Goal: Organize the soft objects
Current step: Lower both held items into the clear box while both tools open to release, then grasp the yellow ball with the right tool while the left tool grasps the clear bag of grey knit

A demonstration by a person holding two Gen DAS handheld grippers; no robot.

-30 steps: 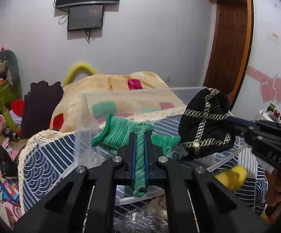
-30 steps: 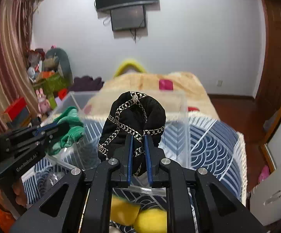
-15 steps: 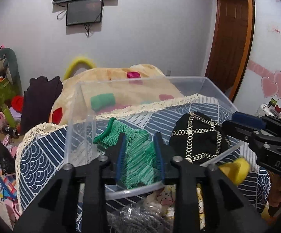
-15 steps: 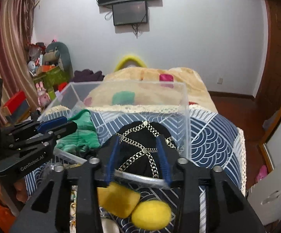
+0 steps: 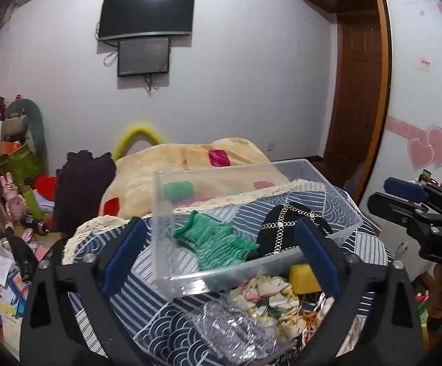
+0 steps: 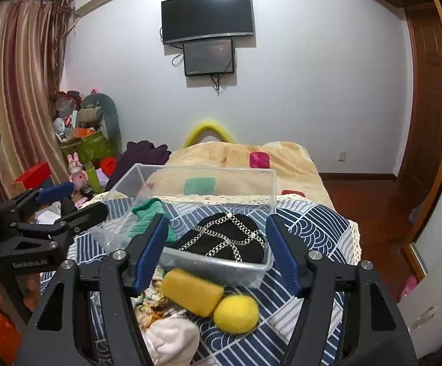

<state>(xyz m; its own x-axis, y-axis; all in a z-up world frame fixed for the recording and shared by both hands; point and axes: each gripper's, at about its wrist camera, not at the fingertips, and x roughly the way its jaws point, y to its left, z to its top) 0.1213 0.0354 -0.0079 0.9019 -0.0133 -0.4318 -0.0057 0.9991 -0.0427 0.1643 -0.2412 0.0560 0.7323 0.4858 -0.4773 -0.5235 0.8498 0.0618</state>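
Both grippers empty. Left gripper (image 5: 221, 253) has its blue pads spread wide, nothing between them, held just short of the near wall of the clear plastic bin (image 5: 340, 207). Right gripper (image 6: 218, 254) same state: jaws released, fully apart, nothing gripped, framing the bin's near right corner. Bin sits on the blue wave-pattern cover (image 6: 312, 228) with lace trim, on the bed. Inside the bin: green knit piece (image 5: 218, 242) lies on the left half, crumpled flat on the floor; black pouch with silver chain lattice (image 6: 227, 238) lies on the right half, just beside the green piece, looks like they touch at the near edge. Neither sticks up past the rim. Outside the bin, near side, loose on the cover: yellow sponge block (image 6: 192, 294) touching the bin's front wall, yellow ball (image 6: 236, 312) just to its right and touching it, floral patterned fabric (image 5: 266, 299) bunched next to the sponge, silver mesh scrubber (image 5: 233, 329) nearest on the left, pale pink soft item (image 6: 172, 340) at the bottom edge of the right wrist view. Far side: beige blanket (image 5: 184, 167) with coloured patches past the bin, dark purple garment (image 5: 83, 189) at far left of it. Wall behind has a TV (image 6: 207, 15) with a smaller screen under it. Striped curtain (image 6: 16, 91) far left, wooden door (image 5: 358, 91) far right.
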